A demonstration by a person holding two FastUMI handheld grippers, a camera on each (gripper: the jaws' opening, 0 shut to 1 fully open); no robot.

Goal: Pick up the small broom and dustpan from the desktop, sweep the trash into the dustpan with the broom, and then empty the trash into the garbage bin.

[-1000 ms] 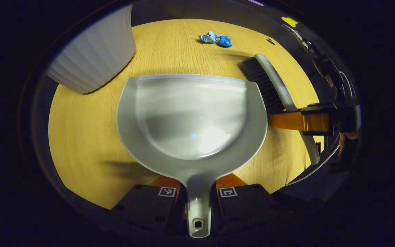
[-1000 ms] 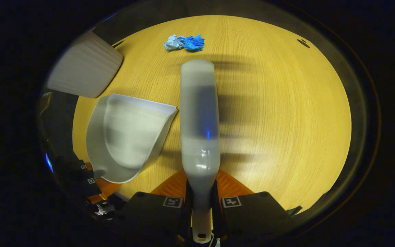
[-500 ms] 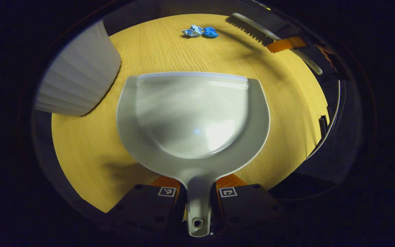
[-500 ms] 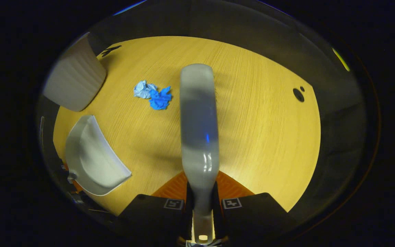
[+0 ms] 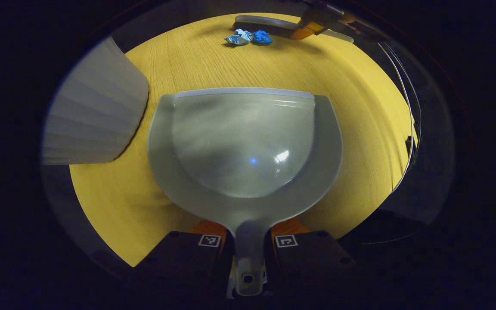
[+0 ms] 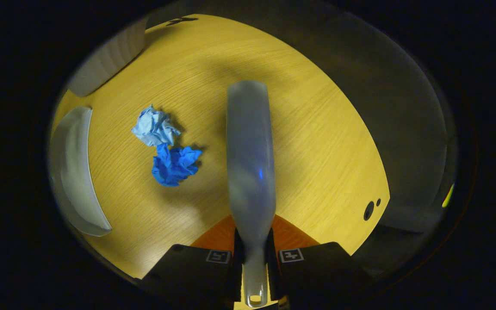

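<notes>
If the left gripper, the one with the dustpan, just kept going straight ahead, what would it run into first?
Probably the two crumpled paper scraps across the table. The left gripper holds the dustpan, whose front edge faces them over bare wood. The broom lies just beyond; depth is unclear.

Left gripper (image 5: 248, 241): two broad, blocky finger housings with flat tops, each bearing a small square black-and-white fiducial marker near its inner front corner. Small round screw recesses dot the upper faces.

Right gripper (image 6: 254, 256): same build, two blocky housings, one square marker apiece, a round recess at each outer corner. Seen far off in the left gripper view, blurred.
</notes>
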